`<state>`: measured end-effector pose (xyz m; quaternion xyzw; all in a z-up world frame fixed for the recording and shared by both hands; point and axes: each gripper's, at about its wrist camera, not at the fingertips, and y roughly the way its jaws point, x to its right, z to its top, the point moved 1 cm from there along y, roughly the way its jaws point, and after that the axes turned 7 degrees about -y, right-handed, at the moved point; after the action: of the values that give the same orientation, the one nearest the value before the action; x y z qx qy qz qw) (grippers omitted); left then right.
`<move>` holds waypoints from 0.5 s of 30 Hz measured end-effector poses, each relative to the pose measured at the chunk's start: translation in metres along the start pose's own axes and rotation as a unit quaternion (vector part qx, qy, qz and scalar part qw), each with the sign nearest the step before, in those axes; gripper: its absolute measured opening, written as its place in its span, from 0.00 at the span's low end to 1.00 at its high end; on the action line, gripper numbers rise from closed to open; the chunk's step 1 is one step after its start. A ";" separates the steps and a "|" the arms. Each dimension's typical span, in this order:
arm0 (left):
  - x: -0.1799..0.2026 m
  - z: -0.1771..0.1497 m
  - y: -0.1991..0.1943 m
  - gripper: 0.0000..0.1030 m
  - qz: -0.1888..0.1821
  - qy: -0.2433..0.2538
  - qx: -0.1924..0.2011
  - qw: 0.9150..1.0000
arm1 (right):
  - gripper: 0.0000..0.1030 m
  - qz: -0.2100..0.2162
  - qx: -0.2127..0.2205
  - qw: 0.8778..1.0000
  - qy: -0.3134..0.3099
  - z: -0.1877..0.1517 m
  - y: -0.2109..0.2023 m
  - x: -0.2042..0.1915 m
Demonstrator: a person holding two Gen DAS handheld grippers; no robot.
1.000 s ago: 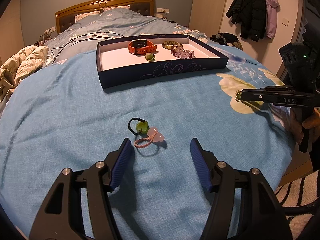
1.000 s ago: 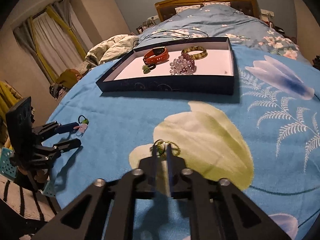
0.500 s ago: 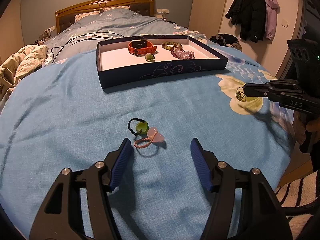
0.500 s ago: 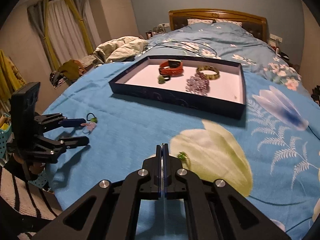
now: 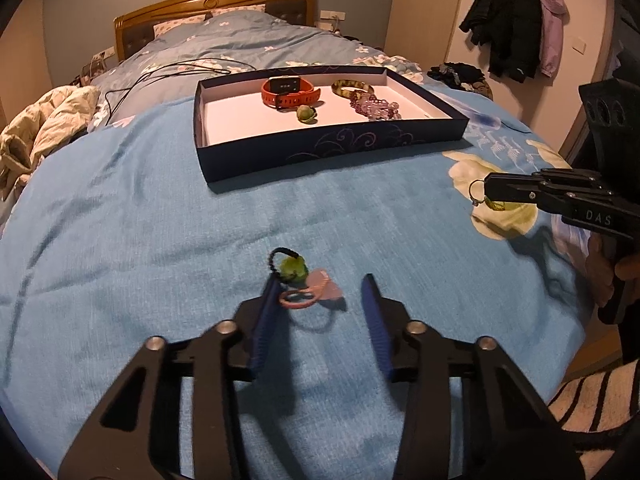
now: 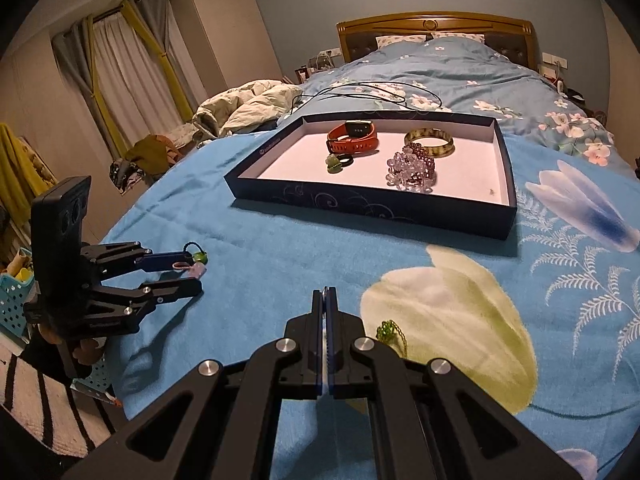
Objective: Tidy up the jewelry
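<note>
My left gripper (image 5: 320, 280) hovers low over the blue blanket, its jaws closing around a pink charm on a pink cord loop (image 5: 316, 290). The left pad is at the loop's edge and the right pad stands apart from it. A green charm on a black cord (image 5: 292, 266) lies just beyond. My right gripper (image 6: 330, 292) is shut on a small metal ring with a green charm (image 6: 386, 330), which dangles beside its fingers just above the blanket. The dark blue tray (image 5: 332, 152) holds an orange watch (image 5: 290, 90), a bangle (image 6: 430, 144), purple beads (image 6: 412, 168) and a green charm.
A black cable (image 6: 376, 96) lies on the bed behind the tray, and a crumpled beige quilt (image 5: 44, 120) is at the far left. The bed's edge drops to a striped rug (image 6: 36, 408) and a turquoise basket (image 6: 12, 300). Coats (image 5: 516, 20) hang on the wall.
The left jaws have narrowed around the pink charm. The right gripper has come fully shut on the ring and lifted it slightly off the blanket, tilting upward.
</note>
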<state>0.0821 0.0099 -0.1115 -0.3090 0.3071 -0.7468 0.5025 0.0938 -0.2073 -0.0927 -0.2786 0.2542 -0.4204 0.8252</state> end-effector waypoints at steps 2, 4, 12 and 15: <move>-0.001 0.001 0.000 0.28 -0.001 -0.004 -0.003 1.000 | 0.00 0.002 0.002 1.000 0.000 0.001 -0.001 0.000; -0.002 0.000 -0.001 0.26 0.001 -0.005 -0.004 1.000 | 0.00 0.004 0.003 1.000 0.000 0.002 0.000 0.001; 0.000 -0.003 -0.005 0.24 -0.017 -0.022 -0.009 1.000 | 0.00 0.012 0.010 1.000 0.003 0.006 -0.001 0.002; 0.004 -0.005 -0.007 0.23 -0.025 -0.020 -0.009 0.999 | 0.00 0.015 0.014 1.000 0.005 0.007 -0.003 0.002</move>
<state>0.0730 0.0089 -0.1084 -0.3355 0.2962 -0.7500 0.4871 0.0983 -0.2088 -0.0860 -0.2609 0.2563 -0.4126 0.8343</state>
